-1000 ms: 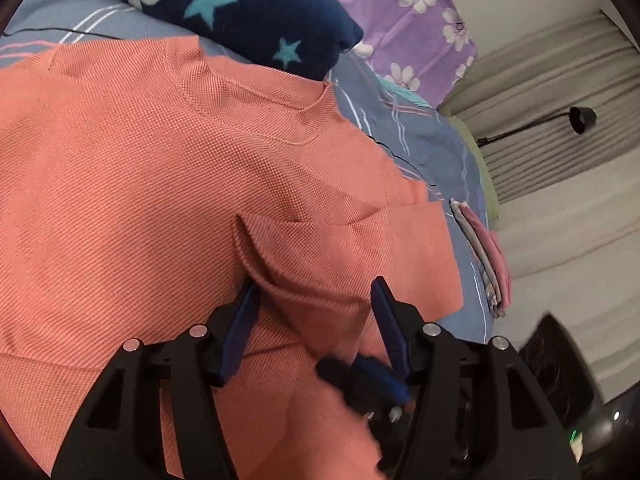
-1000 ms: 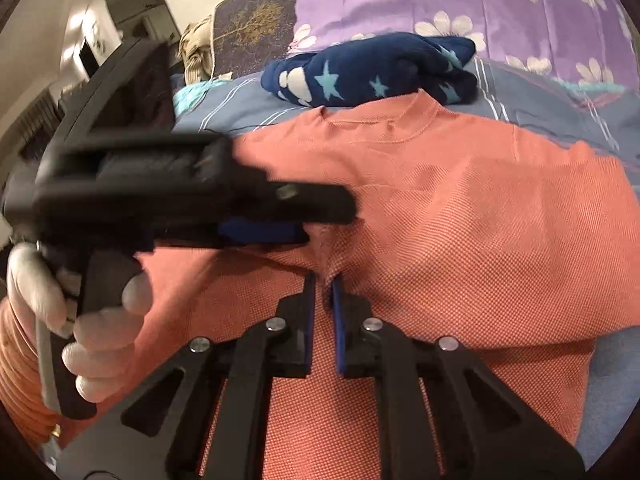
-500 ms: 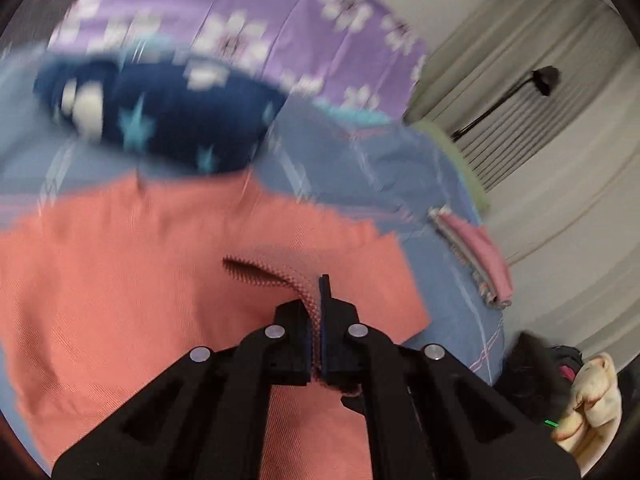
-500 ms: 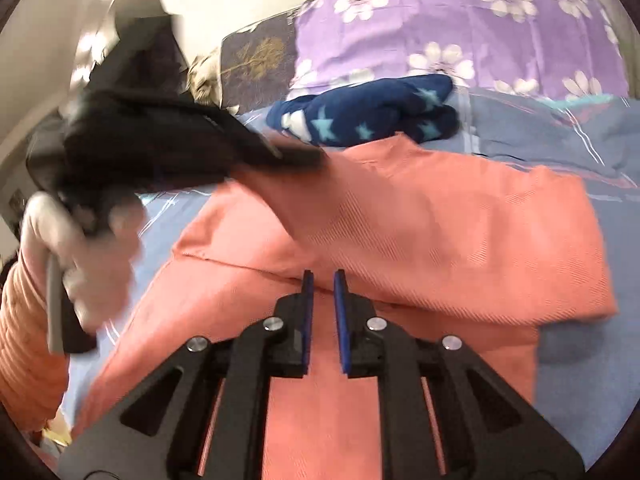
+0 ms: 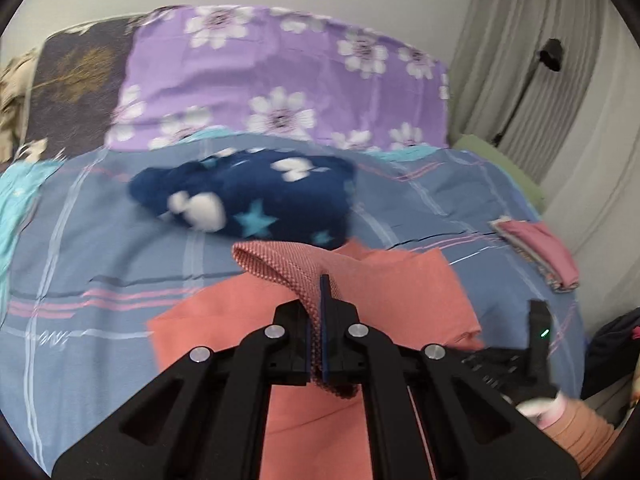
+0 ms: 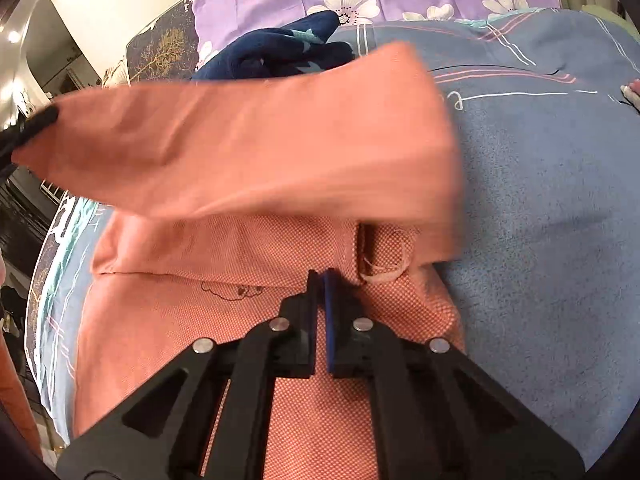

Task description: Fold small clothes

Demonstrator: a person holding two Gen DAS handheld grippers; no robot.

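Observation:
A salmon-orange knit shirt (image 5: 400, 292) lies on the blue plaid bedspread (image 5: 100, 264). My left gripper (image 5: 316, 308) is shut on a fold of the shirt and holds it lifted, so a broad flap (image 6: 248, 140) hangs stretched across the right wrist view. My right gripper (image 6: 320, 284) is shut, with its tips down on the shirt's lower layer (image 6: 240, 304) under that flap; whether cloth sits between its fingers I cannot tell. The right gripper's body (image 5: 520, 356) shows at the lower right of the left wrist view.
A navy fleece with stars (image 5: 248, 200) lies bunched past the shirt. A purple flowered pillow (image 5: 280, 80) and a dark one (image 5: 76, 84) stand at the bed head. A folded pink garment (image 5: 536, 248) lies near the right bed edge. Grey curtains (image 5: 540, 60) hang at right.
My left gripper has shut on a fold of the shirt, lifted it and drawn it across. The shirt now lies doubled over, much narrower. My right gripper has stayed shut low on the shirt.

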